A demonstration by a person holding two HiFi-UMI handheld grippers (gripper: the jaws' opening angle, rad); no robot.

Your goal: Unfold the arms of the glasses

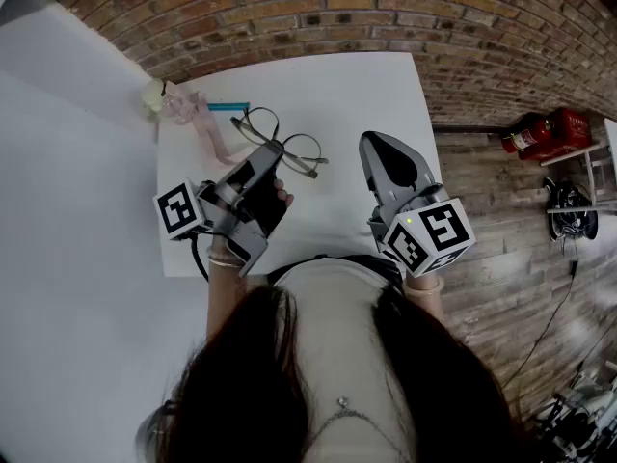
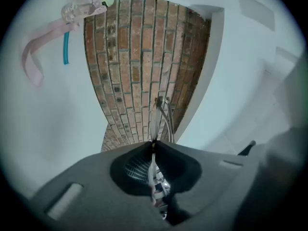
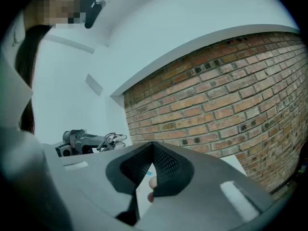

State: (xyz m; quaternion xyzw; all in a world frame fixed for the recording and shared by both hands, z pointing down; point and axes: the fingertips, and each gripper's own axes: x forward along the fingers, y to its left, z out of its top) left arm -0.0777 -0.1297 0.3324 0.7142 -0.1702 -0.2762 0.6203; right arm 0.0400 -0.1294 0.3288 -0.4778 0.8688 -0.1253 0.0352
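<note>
Left claw [image 1: 273, 152] is closed tight on the glasses [image 1: 281, 145]: in the left gripper view its jaws are pressed together on a thin metal part of the frame, and the rest of the wire frame [image 2: 162, 113] sticks out past the tips [image 2: 153, 141] against a brick wall [image 2: 139, 57]. From the head view, two round lenses in a thin metal rim are seen over the left half of the white table [image 1: 337, 85], about midway between its near and far edges. Whether the glasses touch the tabletop cannot be told, nor how the arms are set.

The right claw [image 1: 374, 141] is held over the right half of the table, well apart from the glasses. Its jaws are drawn together at the tips with nothing gripped between them [image 3: 153, 144]. In the right gripper view, the left claw [image 3: 77, 141] and the glasses [image 3: 113, 139] are seen off to the left, small and low.

At the table's far-left corner lie a pink strap [image 1: 207, 135] attached to a clear piece with a pale green part, and a short teal stick [image 1: 228, 107] just beside it. Both are also shown in the left gripper view, strap [image 2: 38, 47] and stick [image 2: 66, 47].

Past the table's right edge, a red fire extinguisher [image 1: 536, 133] lies on a wooden floor [image 1: 501, 220].
</note>
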